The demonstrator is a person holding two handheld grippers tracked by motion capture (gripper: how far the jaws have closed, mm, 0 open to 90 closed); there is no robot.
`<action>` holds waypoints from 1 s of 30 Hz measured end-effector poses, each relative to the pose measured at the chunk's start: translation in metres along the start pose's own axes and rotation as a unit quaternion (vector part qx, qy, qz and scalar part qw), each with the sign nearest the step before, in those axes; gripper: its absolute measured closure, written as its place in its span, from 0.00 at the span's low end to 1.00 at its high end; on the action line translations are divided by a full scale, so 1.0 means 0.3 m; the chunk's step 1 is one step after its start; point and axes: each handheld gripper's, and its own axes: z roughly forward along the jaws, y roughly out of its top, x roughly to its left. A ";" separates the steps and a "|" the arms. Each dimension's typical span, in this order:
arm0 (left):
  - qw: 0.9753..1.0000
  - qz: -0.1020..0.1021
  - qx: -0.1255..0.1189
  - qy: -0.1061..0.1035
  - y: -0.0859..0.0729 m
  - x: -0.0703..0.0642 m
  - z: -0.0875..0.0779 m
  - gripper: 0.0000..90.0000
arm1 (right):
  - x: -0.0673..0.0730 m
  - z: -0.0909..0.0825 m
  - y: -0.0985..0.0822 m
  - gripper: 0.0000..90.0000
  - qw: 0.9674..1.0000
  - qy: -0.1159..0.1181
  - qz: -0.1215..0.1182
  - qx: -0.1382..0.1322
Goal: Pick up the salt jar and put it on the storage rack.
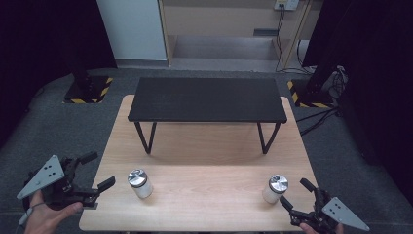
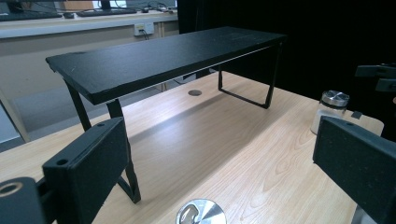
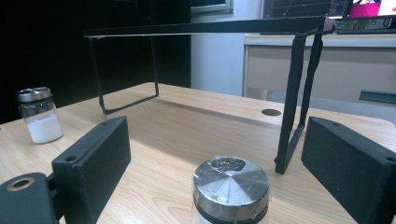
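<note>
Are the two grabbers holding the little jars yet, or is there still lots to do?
Nothing looks done yet. Both jars stand on the table: the left jar and the right jar, each with its silver lid on. In hand: the left gripper and right gripper are open, each aimed at its nearer jar, not touching. Still left: closing on the jars and moving them.

Each black claw (image 1: 100, 170) carries flat rectangular matte jaws with screw holes and a grey three-cornered plate.
</note>
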 end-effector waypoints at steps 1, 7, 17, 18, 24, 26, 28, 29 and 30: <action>1.000 0.000 0.000 0.000 0.001 0.000 0.000 0.02 | 0.000 0.000 0.000 0.09 1.000 0.000 0.000 0.000; 1.000 0.000 0.002 -0.001 0.008 0.000 -0.006 0.02 | 0.001 -0.001 -0.001 0.09 1.000 -0.001 0.001 -0.001; 1.000 -0.001 0.007 0.006 0.013 0.002 -0.032 0.01 | 0.000 -0.001 -0.001 0.09 1.000 0.000 0.001 0.000; 1.000 -0.001 0.008 0.006 0.011 0.004 -0.034 0.01 | 0.000 -0.001 -0.001 0.09 1.000 0.000 0.001 0.000; 1.000 -0.006 0.015 0.007 0.004 0.012 -0.036 0.01 | -0.001 -0.001 -0.001 0.09 1.000 0.000 0.001 0.000; 1.000 -0.006 0.017 0.006 0.003 0.016 -0.037 0.01 | -0.001 -0.001 -0.002 0.09 1.000 -0.001 0.001 0.000; 1.000 -0.007 0.020 0.002 0.003 0.023 -0.037 0.01 | -0.001 -0.001 -0.002 0.09 1.000 0.000 0.001 0.000; 1.000 -0.004 0.024 0.002 0.004 0.028 -0.038 0.00 | -0.001 -0.001 -0.002 0.09 1.000 0.000 0.001 0.000; 1.000 -0.004 0.024 0.002 0.004 0.028 -0.038 0.00 | -0.001 -0.001 -0.002 0.09 1.000 0.000 0.001 0.000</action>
